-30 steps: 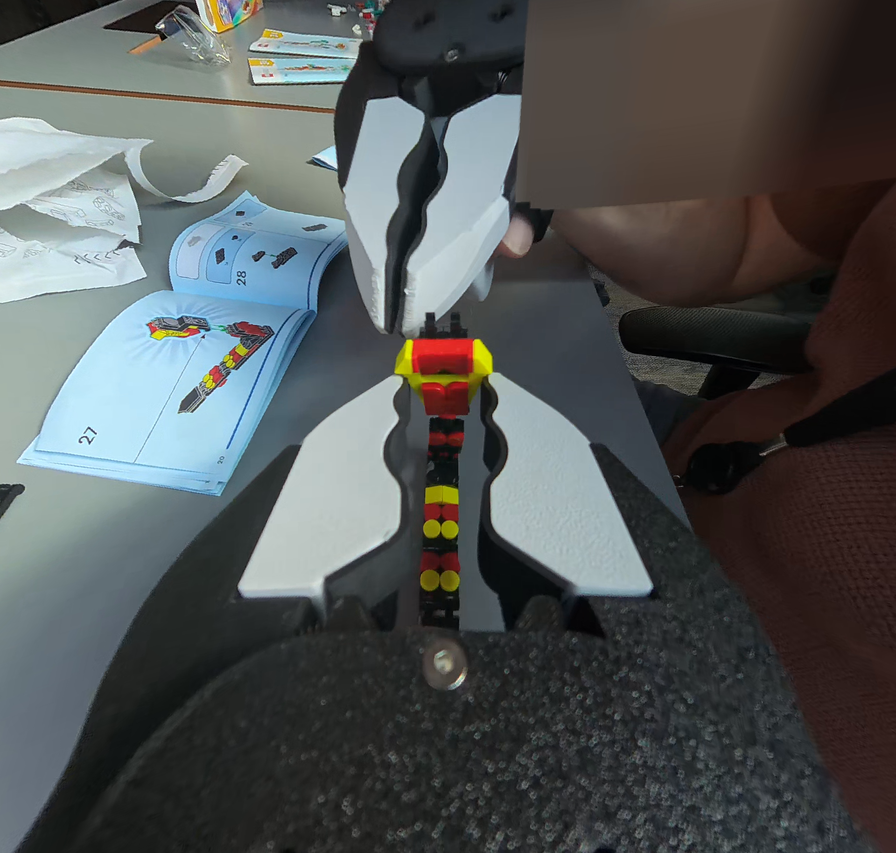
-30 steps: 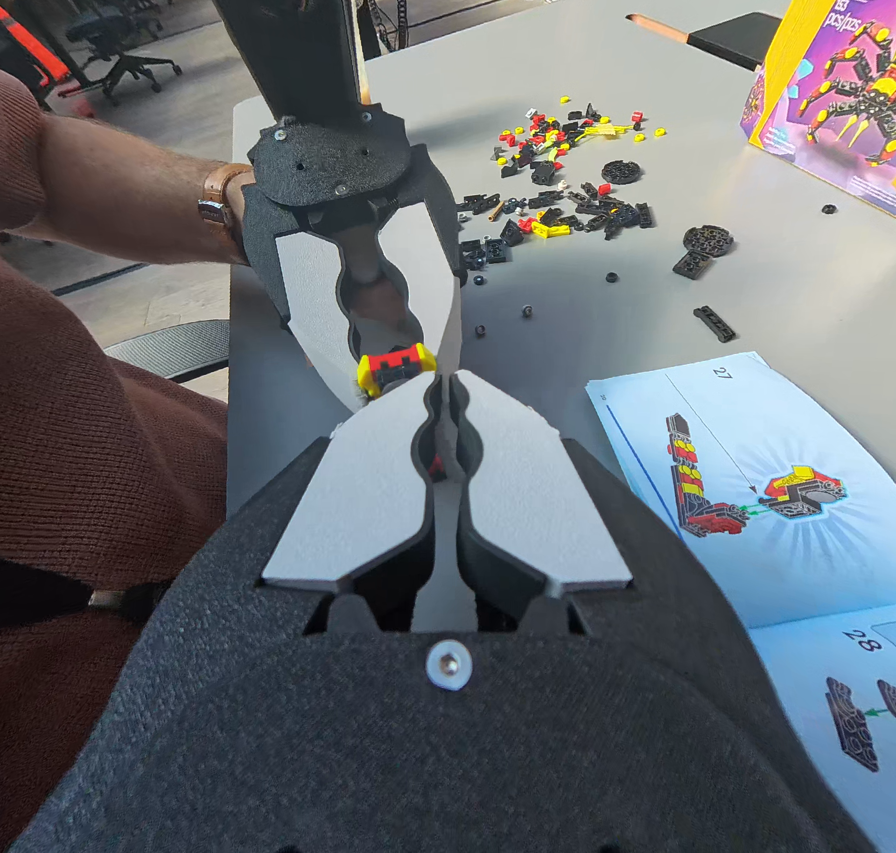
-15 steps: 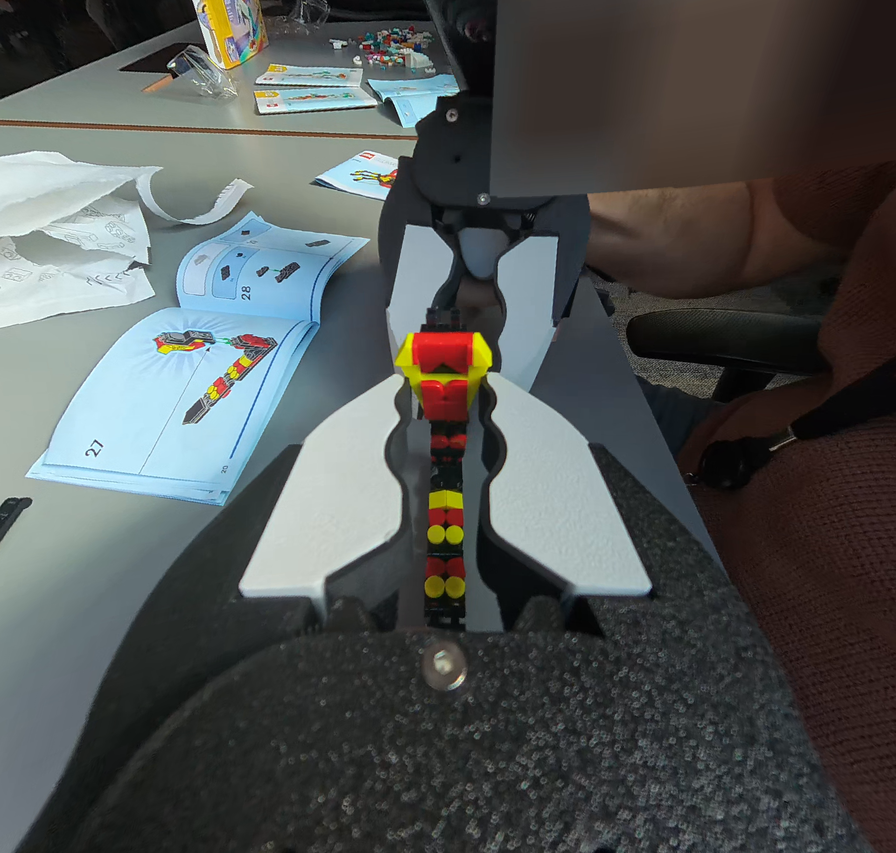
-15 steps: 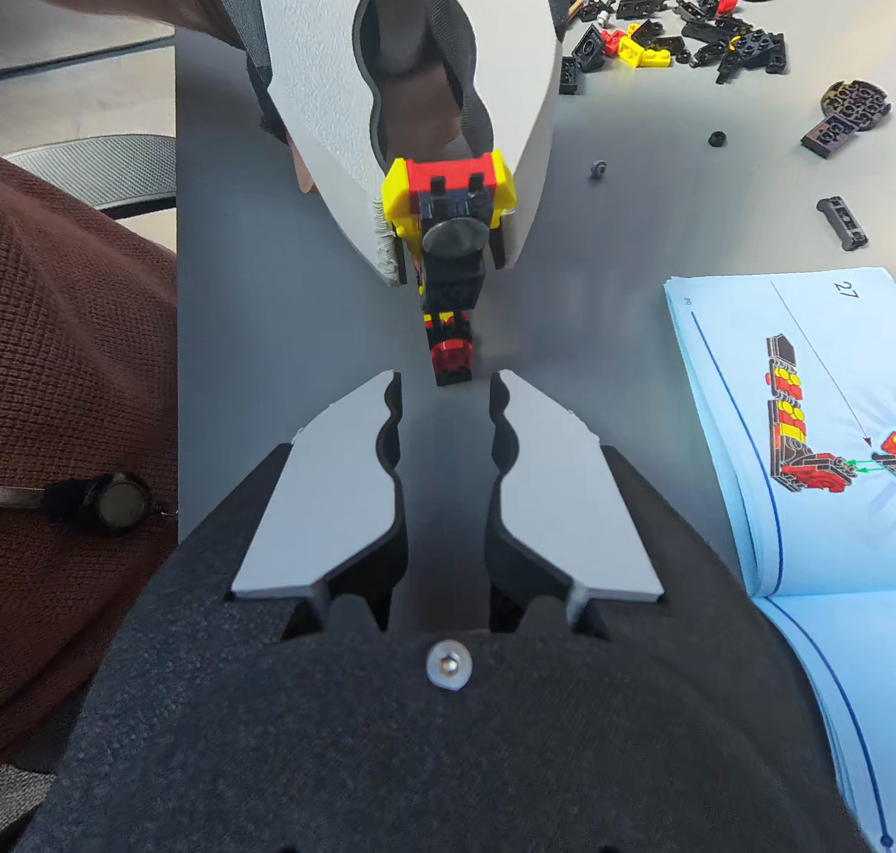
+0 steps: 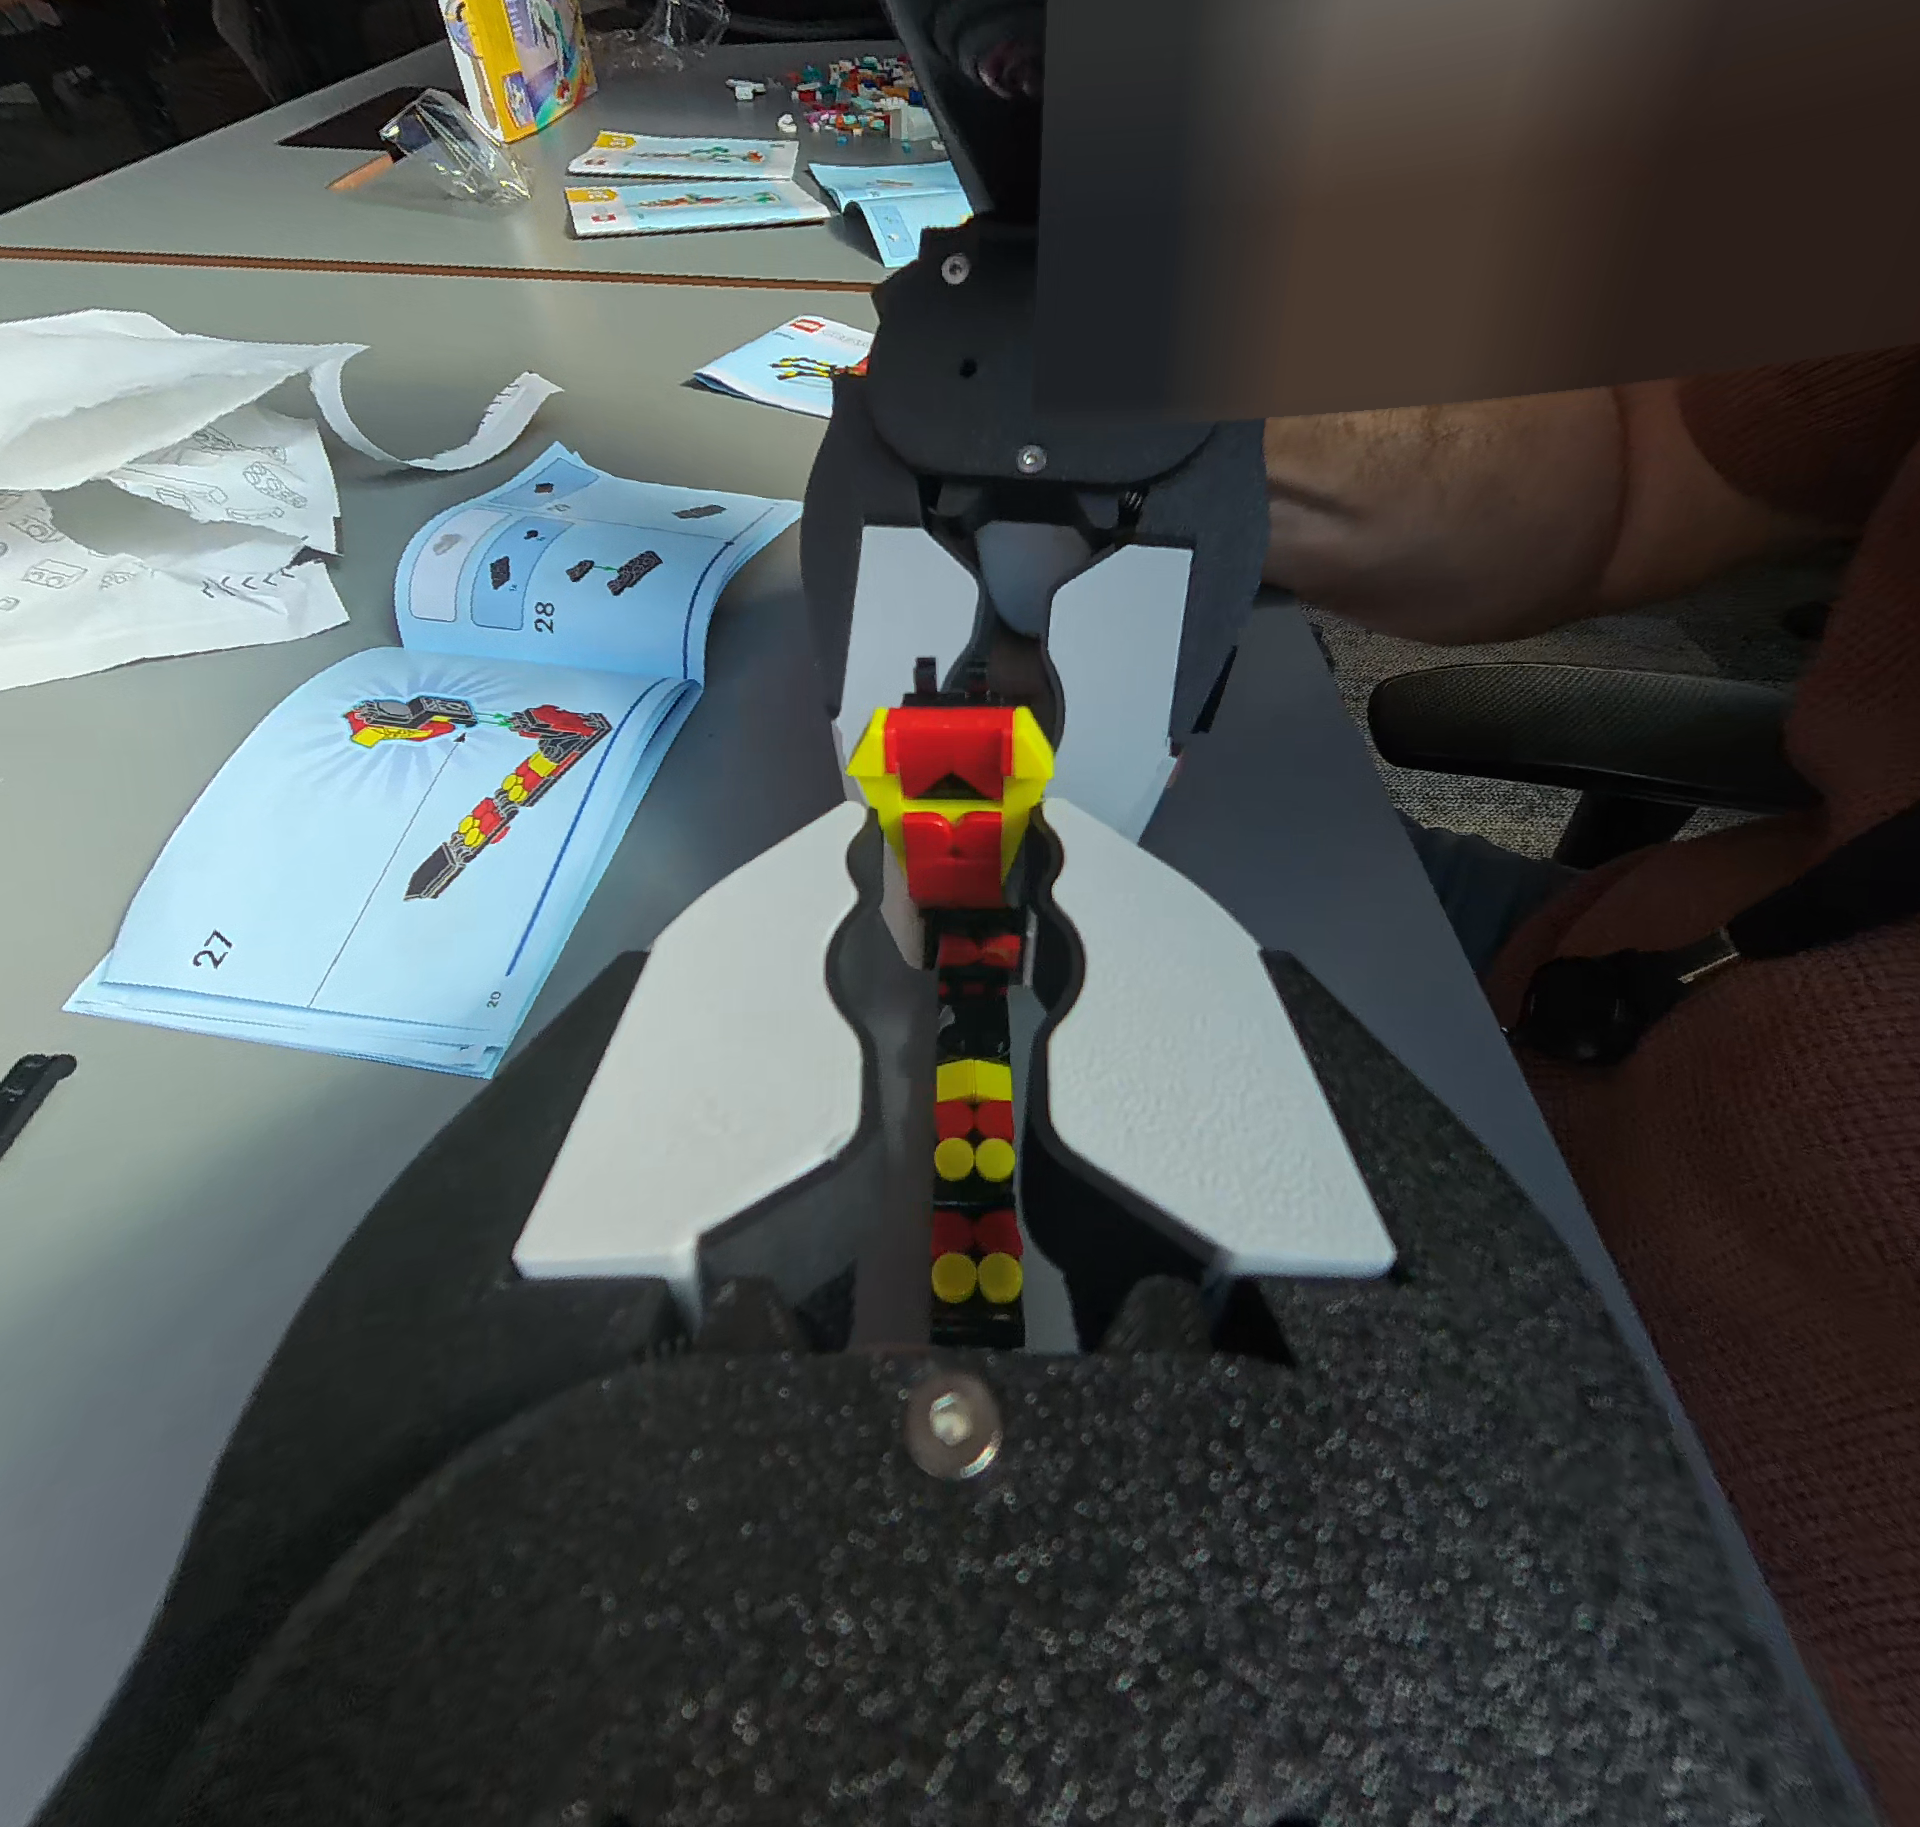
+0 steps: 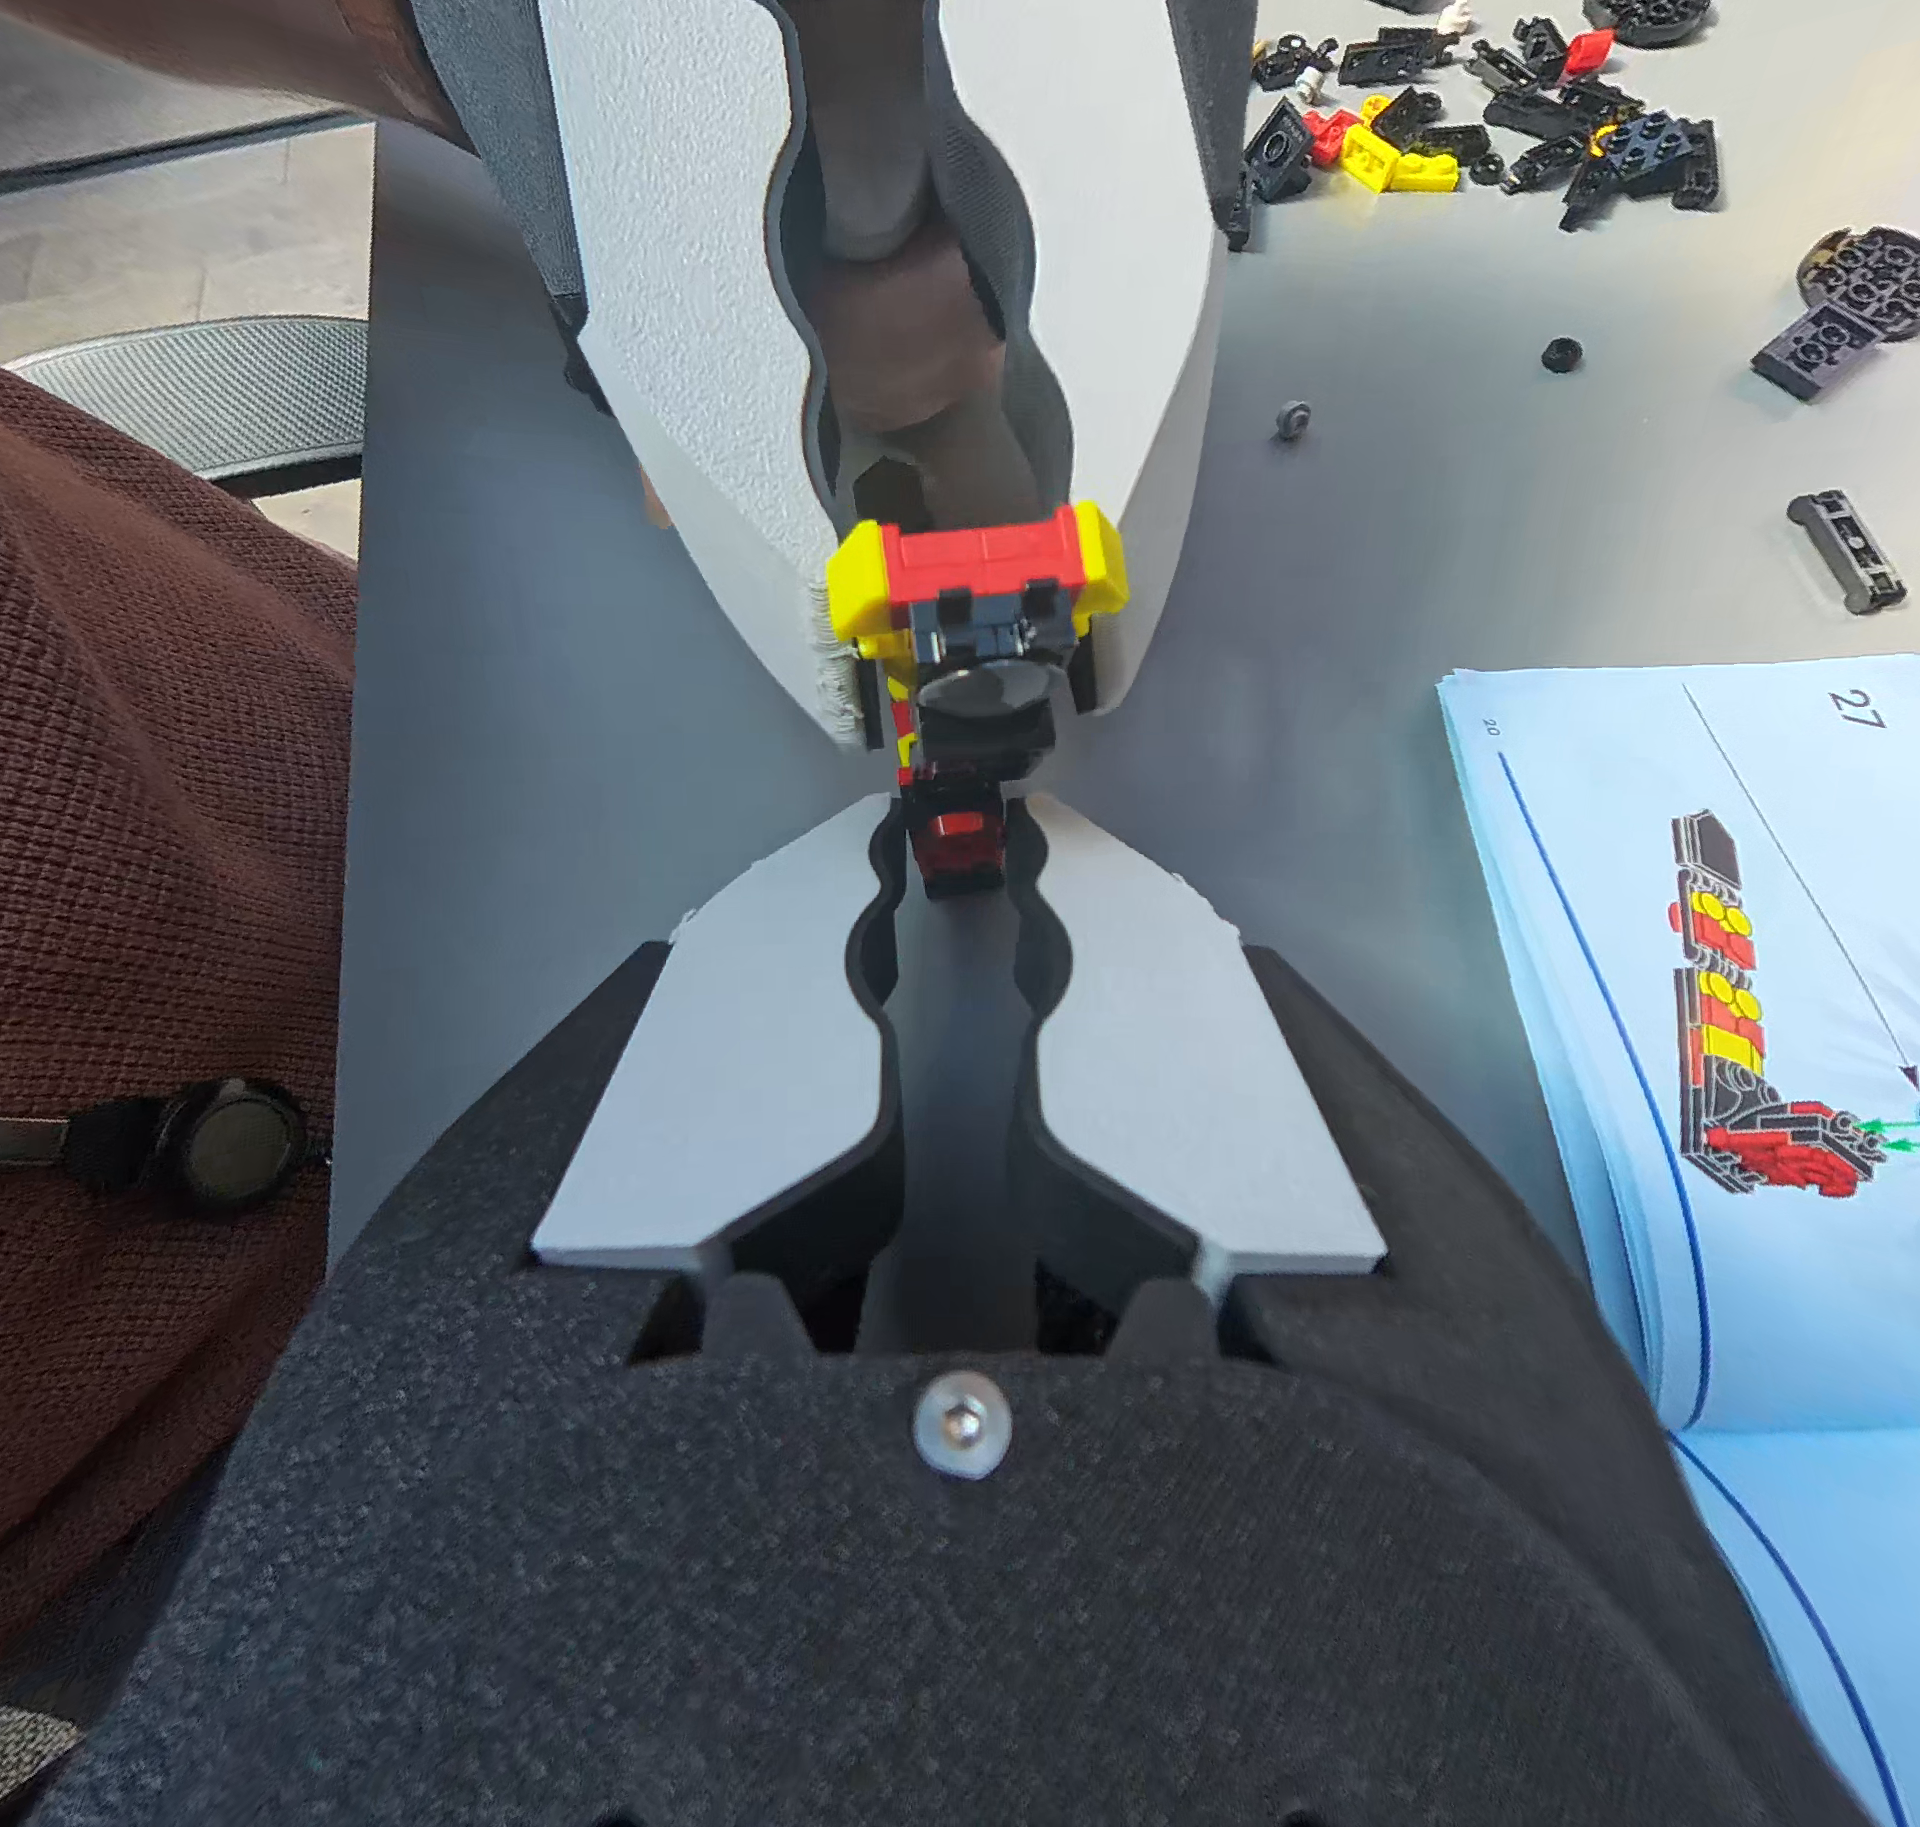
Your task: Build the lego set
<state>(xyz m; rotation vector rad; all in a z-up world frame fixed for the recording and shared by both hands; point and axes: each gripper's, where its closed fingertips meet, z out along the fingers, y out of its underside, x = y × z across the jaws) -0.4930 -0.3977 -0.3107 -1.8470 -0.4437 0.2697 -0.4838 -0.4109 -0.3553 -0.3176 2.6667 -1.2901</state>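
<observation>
Though unfinished — model (image 5: 961, 956) within left tool (image 5: 951, 847).

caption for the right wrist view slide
Open right tongs face the left tongs, which hold the lego tail over the table.

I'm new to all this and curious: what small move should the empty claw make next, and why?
Probably close the right claw gently on the red-black end of the lego model: its open fingertips flank that end, while the left claw grips the model.

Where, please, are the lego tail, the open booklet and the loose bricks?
lego tail (image 5: 974, 1159): left wrist view, yellow studs.
open booklet (image 5: 312, 873): left wrist view, left page.
loose bricks (image 6: 1392, 156): right wrist view, yellow brick.
</observation>
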